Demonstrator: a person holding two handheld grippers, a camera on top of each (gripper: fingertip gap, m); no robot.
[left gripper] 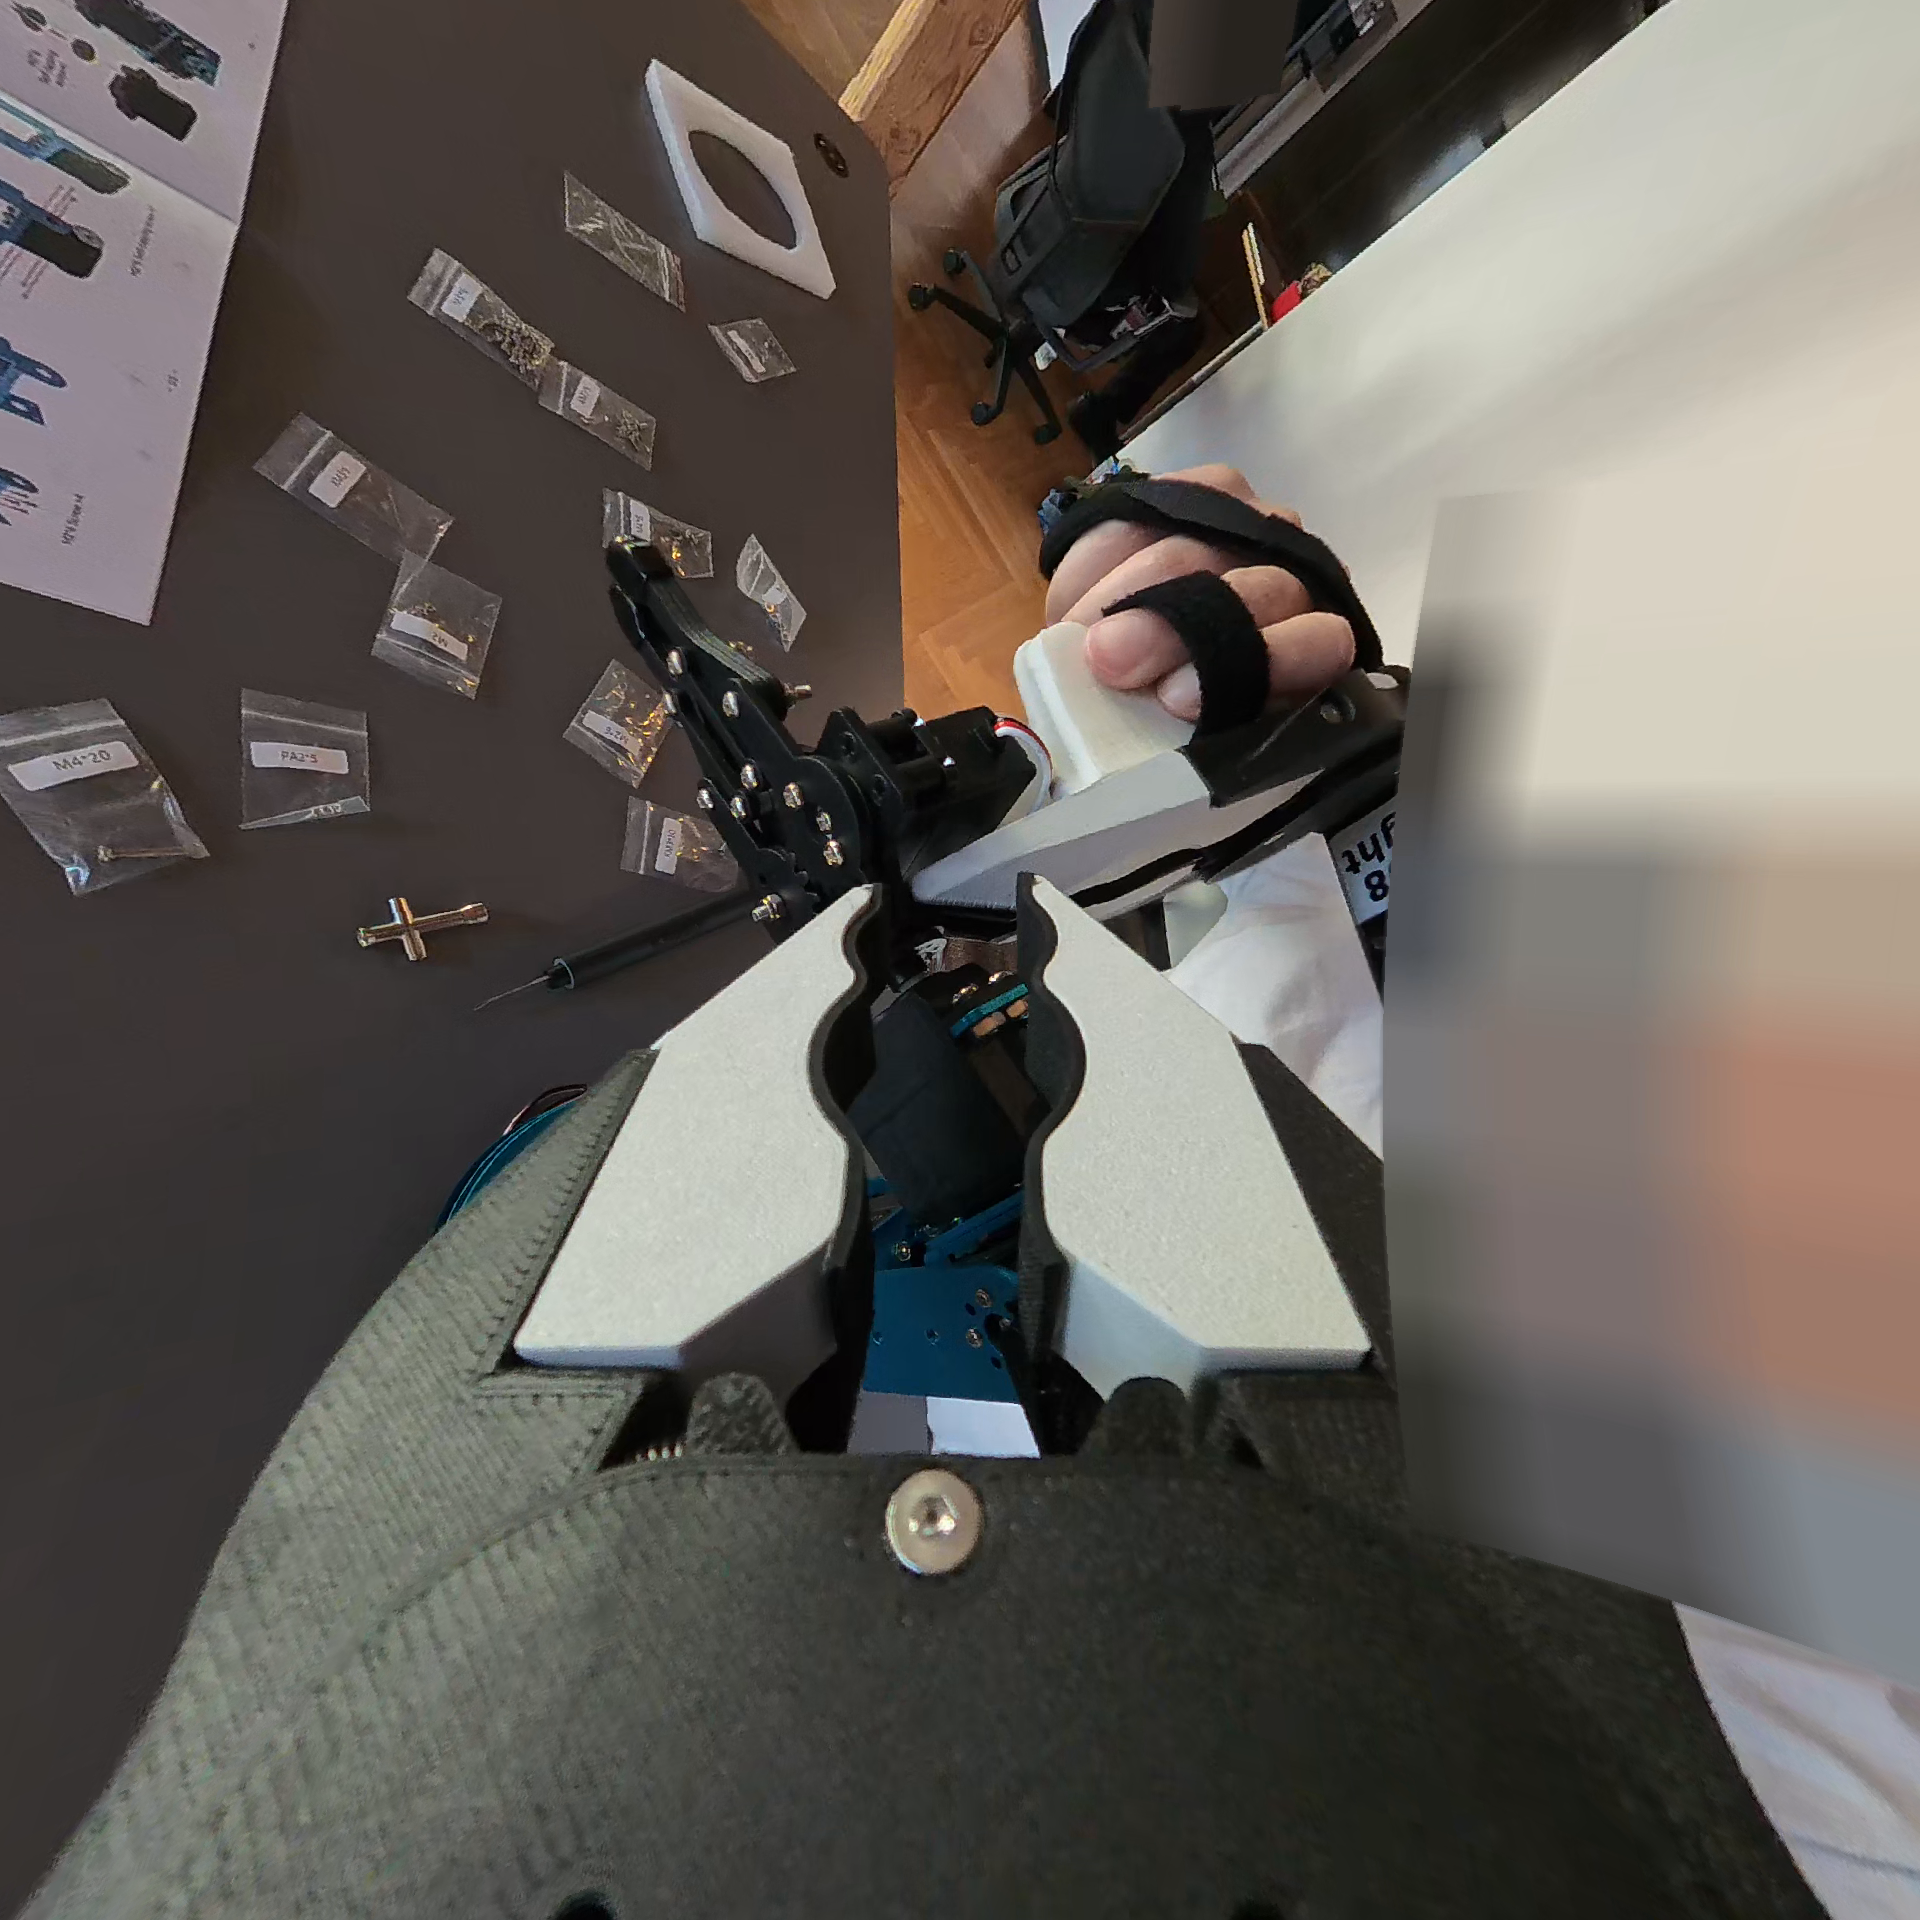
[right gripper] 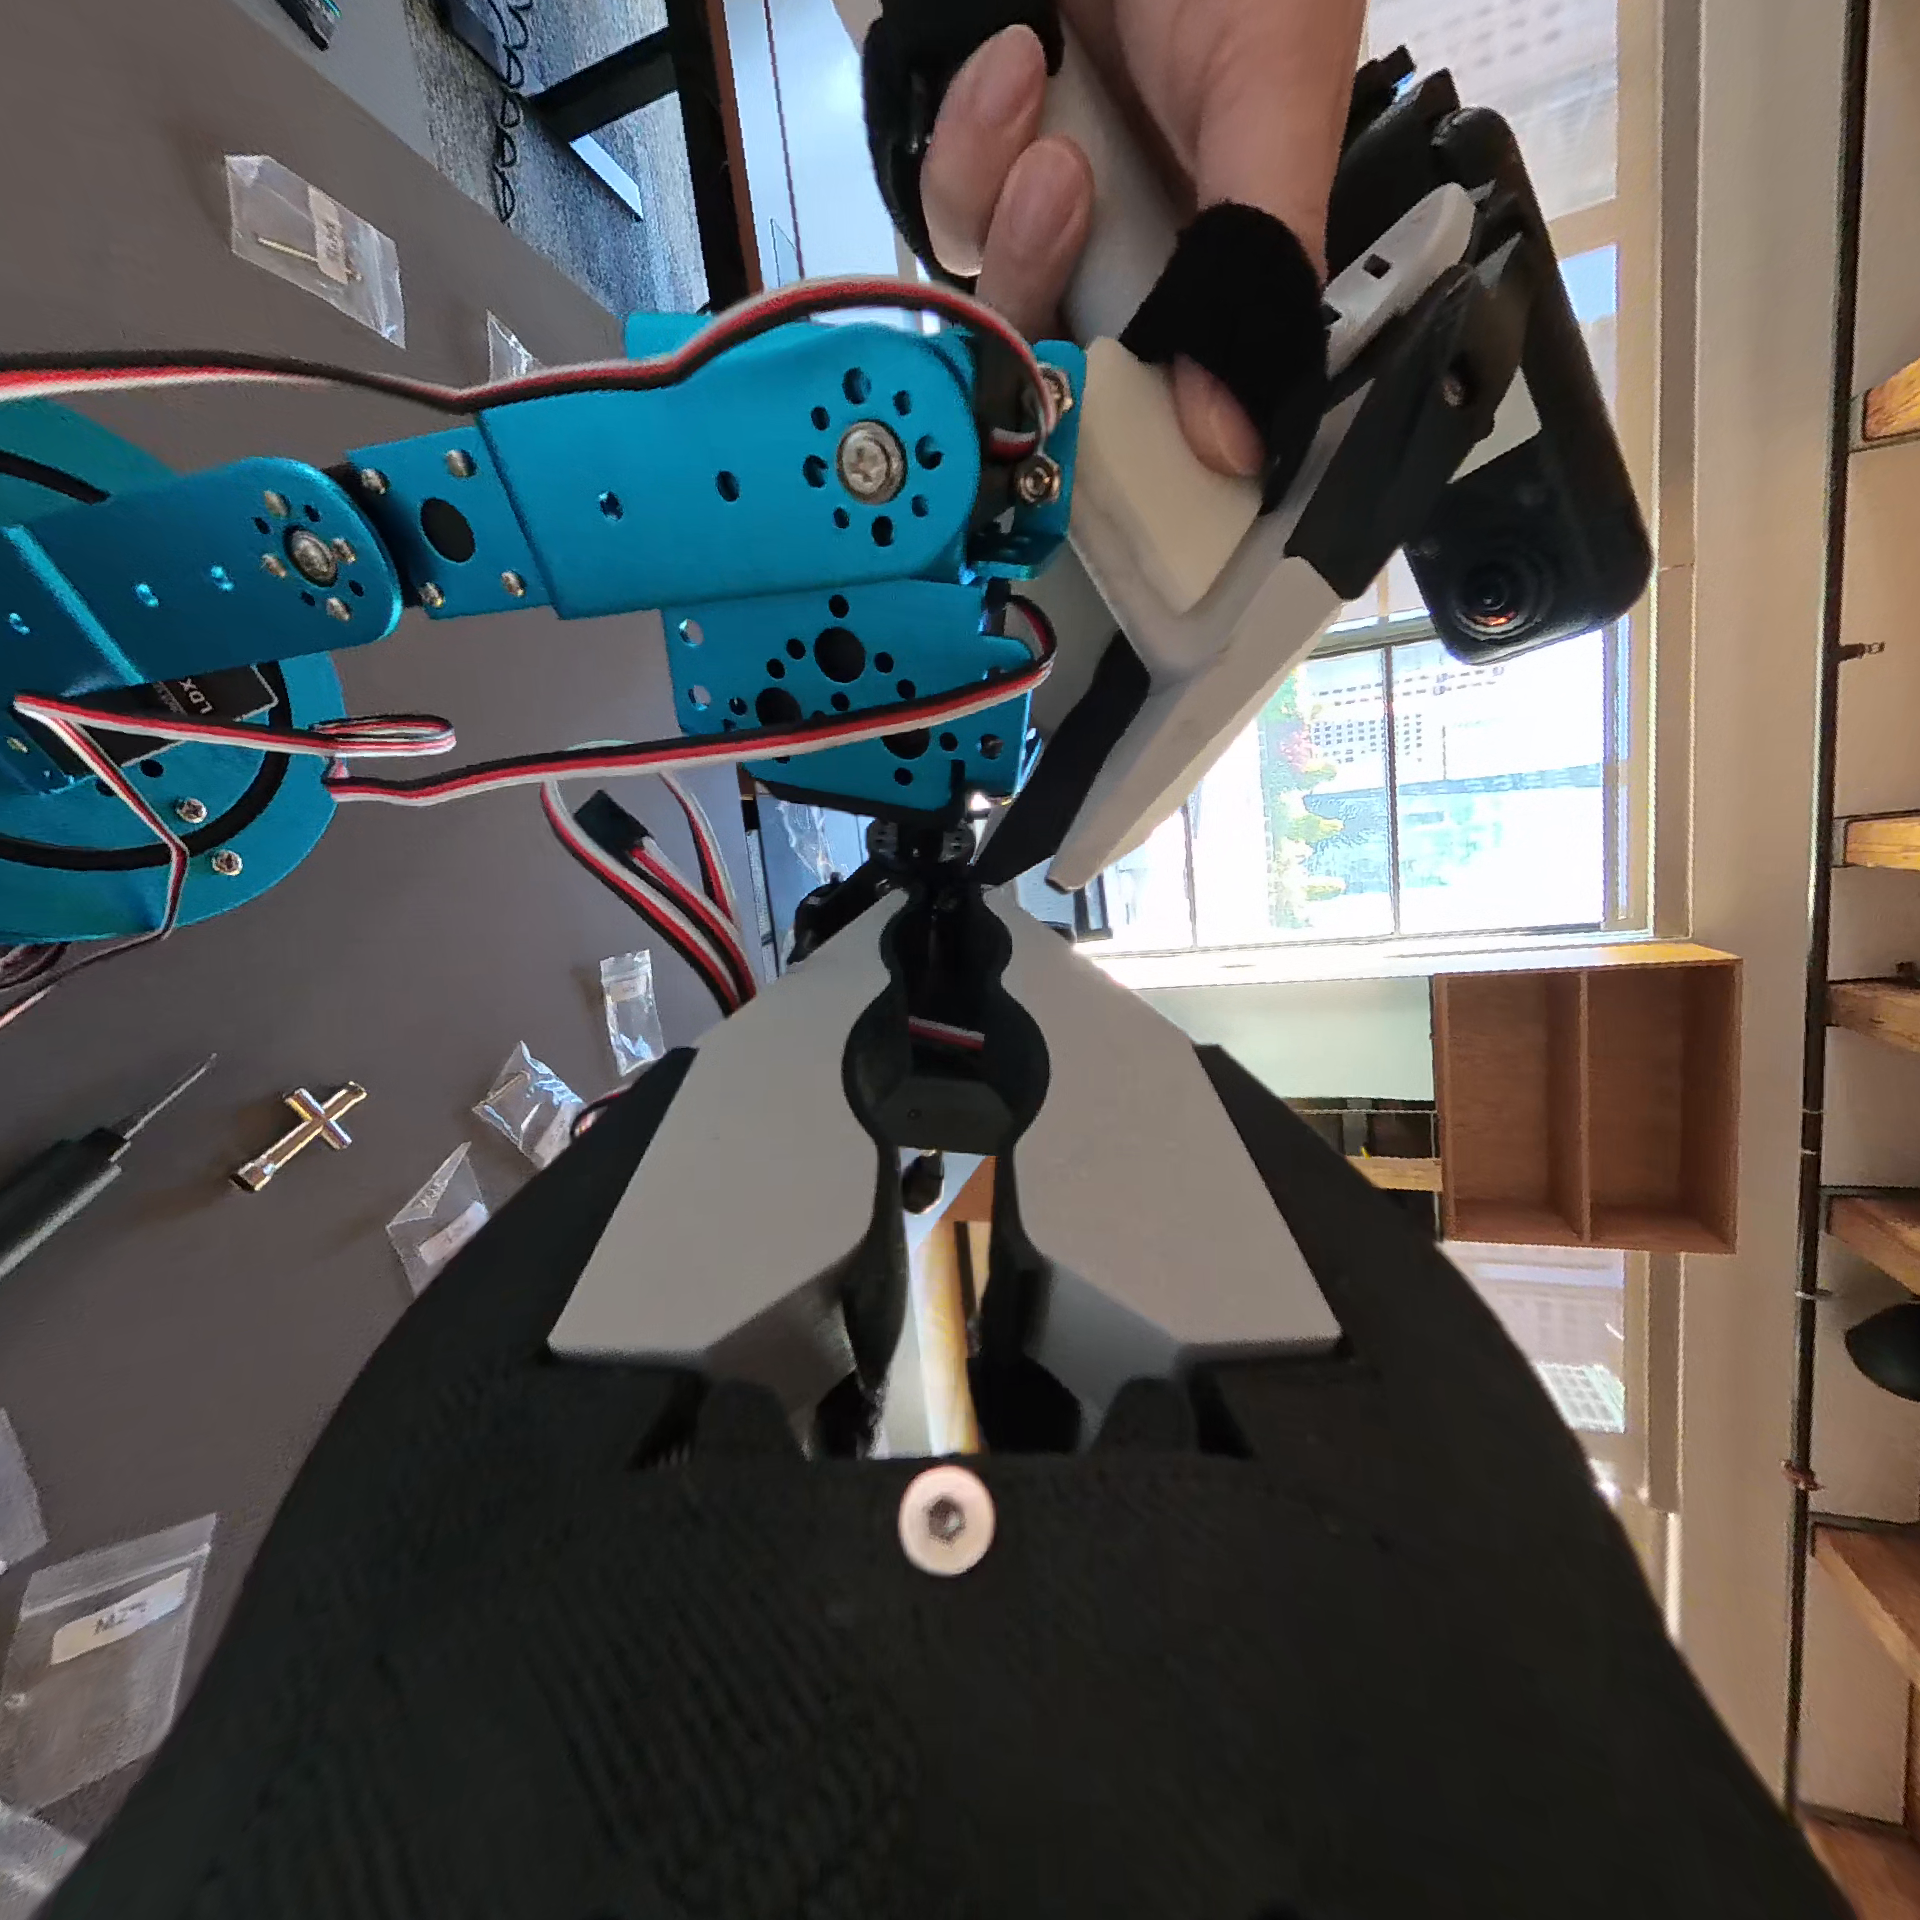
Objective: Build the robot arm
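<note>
The left gripper [left gripper: 945, 914] reaches in over the small blue robot arm [right gripper: 665, 499], whose base lies on the dark table [left gripper: 260, 1143]. Its two grey fingers [left gripper: 748, 1122] stand a little apart, closed around a black servo block [left gripper: 925, 1091] and the blue bracket at the upper end of the arm, which fill the gap between them.

The right gripper [right gripper: 951, 925] comes at the same arm from the other side. Its fingers [right gripper: 727, 1174] are drawn nearly together, and a black servo body with a red, white and black lead [right gripper: 940, 1081] sits clamped in the rounded hollow between them. Just ahead of its tips is the black toothed claw [left gripper: 717, 707] at the end of the arm, which points out over the table.

In each view the other gripper shows close by, held by a hand [left gripper: 1184, 613] in a black strap, so the two meet at the arm's black end.

On the table beyond lie many small clear bags of screws [left gripper: 301, 758], a metal cross wrench [left gripper: 421, 925], a black screwdriver [left gripper: 634, 945], a white square frame [left gripper: 738, 177] and an open printed booklet [left gripper: 94, 291].
</note>
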